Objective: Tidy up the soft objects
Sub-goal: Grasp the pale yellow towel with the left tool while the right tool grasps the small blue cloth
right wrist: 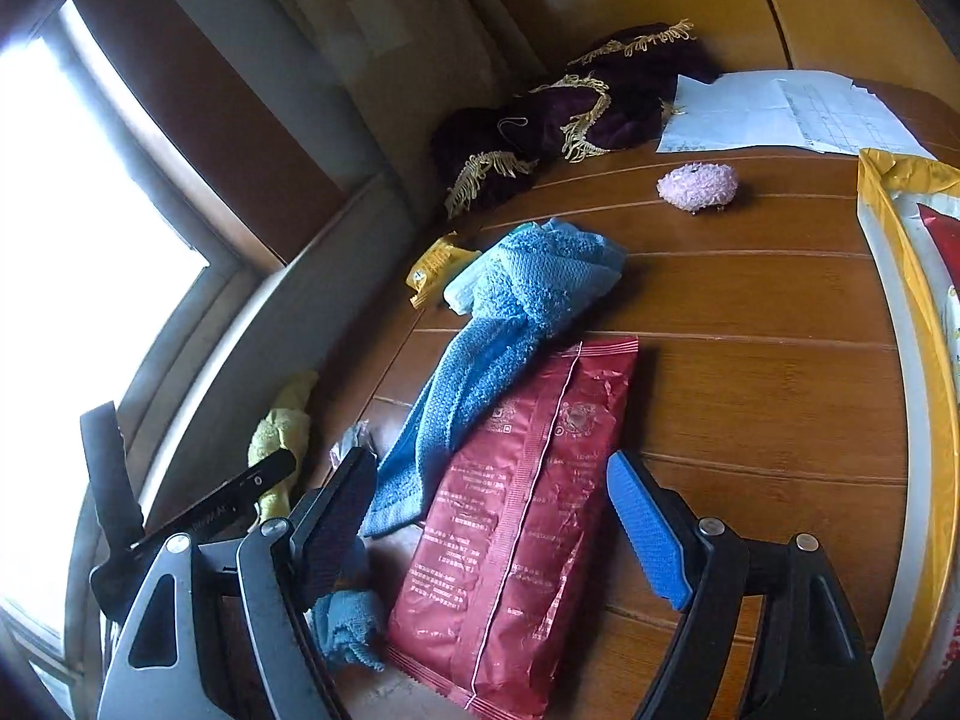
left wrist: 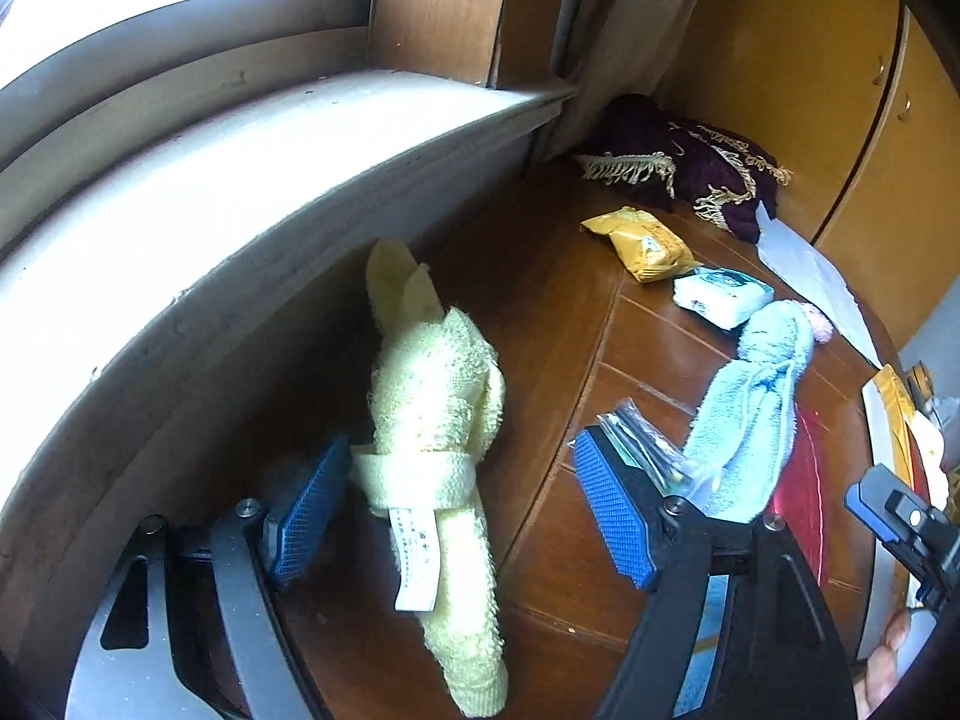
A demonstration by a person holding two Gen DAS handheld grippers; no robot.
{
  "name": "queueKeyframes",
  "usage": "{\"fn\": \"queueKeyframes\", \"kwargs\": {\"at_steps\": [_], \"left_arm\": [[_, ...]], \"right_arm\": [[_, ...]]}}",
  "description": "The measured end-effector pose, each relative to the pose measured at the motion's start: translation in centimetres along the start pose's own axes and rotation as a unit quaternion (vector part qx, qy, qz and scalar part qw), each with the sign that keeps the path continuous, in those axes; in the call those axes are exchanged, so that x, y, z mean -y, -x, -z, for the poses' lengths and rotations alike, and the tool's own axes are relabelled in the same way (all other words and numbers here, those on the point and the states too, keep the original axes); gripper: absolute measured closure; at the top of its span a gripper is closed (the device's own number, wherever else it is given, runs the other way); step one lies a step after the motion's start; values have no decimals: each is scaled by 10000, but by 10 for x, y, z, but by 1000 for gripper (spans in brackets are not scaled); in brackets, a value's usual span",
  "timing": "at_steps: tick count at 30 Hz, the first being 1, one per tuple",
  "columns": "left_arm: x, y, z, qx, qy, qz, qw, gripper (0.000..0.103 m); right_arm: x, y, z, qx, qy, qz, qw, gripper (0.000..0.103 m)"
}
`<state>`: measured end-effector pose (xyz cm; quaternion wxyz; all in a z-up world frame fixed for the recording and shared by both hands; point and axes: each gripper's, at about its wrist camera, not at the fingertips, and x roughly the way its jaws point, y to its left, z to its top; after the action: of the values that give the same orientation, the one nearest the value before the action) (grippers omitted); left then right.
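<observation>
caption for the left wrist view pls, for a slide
Open left gripper straddles a knotted yellow towel on the wooden table.

A brown wooden table is seen, with a blue towel lying at its centre and a red foil packet laid at 6 o'clock over the towel's tail. A pink fluffy ball is spotted at 1 o'clock, white paper beyond it, dark fringed cloth at 12, and a yellow towel at 8 o'clock.

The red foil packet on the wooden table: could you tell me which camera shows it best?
The right wrist view: the red foil packet lies fully visible between the open gripper's fingers. The left wrist view shows only a red sliver.
</observation>
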<state>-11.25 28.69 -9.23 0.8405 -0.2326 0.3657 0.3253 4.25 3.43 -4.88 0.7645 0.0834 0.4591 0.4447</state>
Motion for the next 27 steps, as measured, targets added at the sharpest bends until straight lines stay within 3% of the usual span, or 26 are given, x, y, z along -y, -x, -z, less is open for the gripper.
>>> {"fn": "queueKeyframes", "kwargs": {"at_steps": [4,6,9,11,14,18,21,27], "left_arm": [[-3,-16,-3,-111,108,-171,9997,28],[-4,-16,-3,-29,137,-308,9994,45],[-3,-14,1,108,43,-245,9996,65],[-5,-12,3,148,96,-92,9998,69],[-12,-7,2,199,342,373,9985,69],[-13,2,3,425,359,429,9975,69],[-8,8,6,588,219,432,9971,69],[-3,14,8,838,68,503,9952,69]], "right_arm": [[-8,8,2,207,205,-74,9995,25],[-21,15,7,269,566,-522,9967,27],[-46,10,18,-9,1179,-981,9882,37],[-61,3,28,-207,1564,-973,9827,46],[-74,-5,39,-470,1874,-962,9764,49],[-83,-19,50,-822,2042,-830,9719,58],[-89,-31,60,-1057,2273,-512,9667,73],[-89,-17,61,-838,2327,-525,9675,79]]}}
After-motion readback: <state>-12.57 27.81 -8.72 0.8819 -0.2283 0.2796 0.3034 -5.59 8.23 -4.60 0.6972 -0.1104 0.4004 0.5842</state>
